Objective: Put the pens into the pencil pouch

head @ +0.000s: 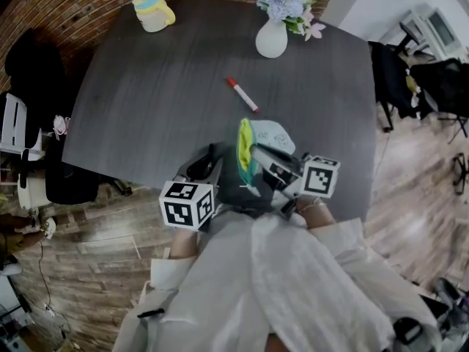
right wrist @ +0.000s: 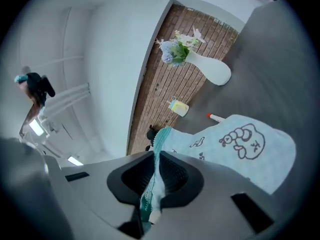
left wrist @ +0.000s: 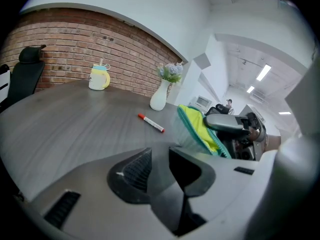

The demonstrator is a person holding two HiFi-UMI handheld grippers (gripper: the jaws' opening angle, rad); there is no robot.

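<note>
Bare table (head: pixel 161 108) around pen (head: pixel 242 94); vase (head: pixel 271 39), mug (head: pixel 152 13) at far edge.

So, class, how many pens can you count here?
1. The white pen with a red cap lies on the dark grey table, between the white vase and the pale blue fabric pouch held in the right gripper. More may be hidden inside the pouch.

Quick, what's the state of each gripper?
Left gripper: open, empty.
Right gripper: closed on the pouch edge.
</note>
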